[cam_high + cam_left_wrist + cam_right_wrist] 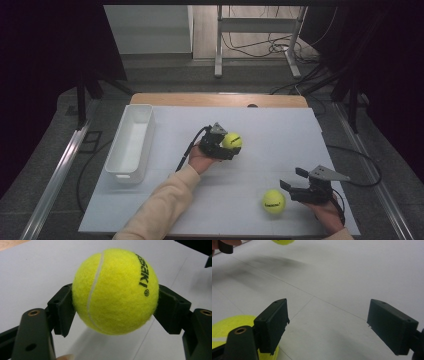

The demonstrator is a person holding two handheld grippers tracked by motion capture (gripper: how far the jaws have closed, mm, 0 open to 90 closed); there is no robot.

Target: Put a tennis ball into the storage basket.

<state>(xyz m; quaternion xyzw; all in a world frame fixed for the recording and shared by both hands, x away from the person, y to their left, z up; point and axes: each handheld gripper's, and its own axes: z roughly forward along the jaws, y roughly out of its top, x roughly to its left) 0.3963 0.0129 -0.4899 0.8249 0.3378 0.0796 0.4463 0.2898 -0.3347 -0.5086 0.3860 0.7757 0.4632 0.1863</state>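
My left gripper [229, 146] is shut on a yellow tennis ball [232, 141] near the middle of the white table. In the left gripper view that ball [115, 291] hangs clear of the surface, pressed between both black pads [61, 308], with its shadow below it. A second tennis ball [274, 201] lies on the table at the front right, just left of my right gripper [293, 178], which stands open. In the right gripper view this ball [229, 327] sits beside and behind the left pad [272, 325], outside the gap, and the held ball [283, 242] peeks in at the top edge.
A white rectangular bin [131, 141] stands along the left side of the white table top [280, 135]. Cables trail off both grippers. Behind the table are a dark floor, metal legs and loose wires.
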